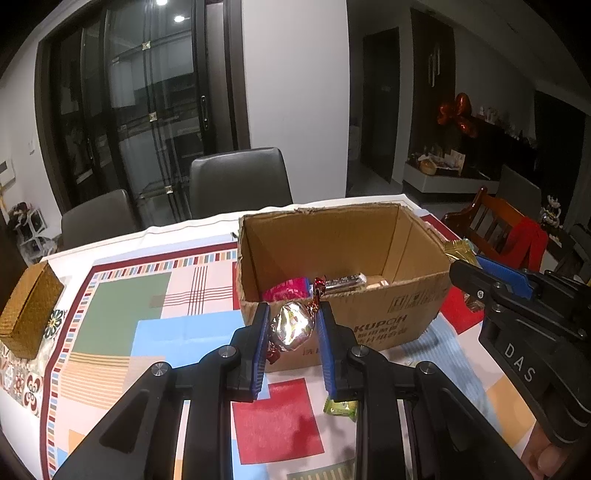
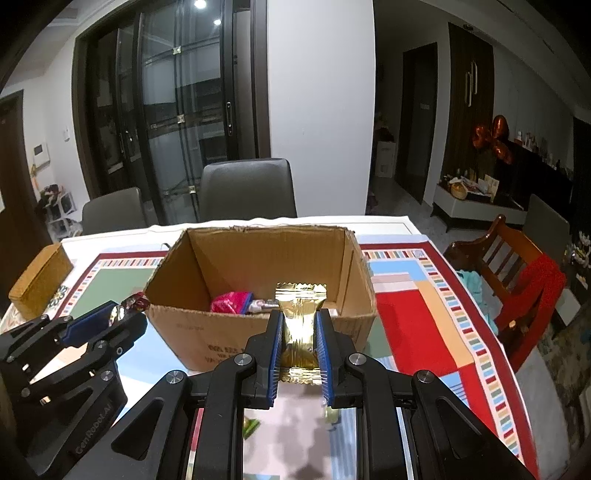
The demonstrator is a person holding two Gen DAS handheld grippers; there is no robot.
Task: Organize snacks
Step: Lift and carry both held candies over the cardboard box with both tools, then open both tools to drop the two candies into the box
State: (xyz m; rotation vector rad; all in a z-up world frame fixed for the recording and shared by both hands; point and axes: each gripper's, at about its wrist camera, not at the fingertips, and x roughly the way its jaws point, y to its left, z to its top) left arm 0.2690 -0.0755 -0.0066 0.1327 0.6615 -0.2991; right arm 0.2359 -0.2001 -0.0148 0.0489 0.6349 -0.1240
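Room dim around me, ceiling spots (image 1: 161, 2) overhead; glare on silver foil candy (image 1: 293, 325), soft shadows on tablecloth (image 1: 122, 314), fisheye bending, black corners.

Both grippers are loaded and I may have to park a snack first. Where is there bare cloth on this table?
Widest free patch: the tablecloth between the woven gold box and the cardboard box. Also free: the red area right of the cardboard box, toward the wooden chair. Crowded: just in front of the cardboard box, where a green packet lies under the grippers.
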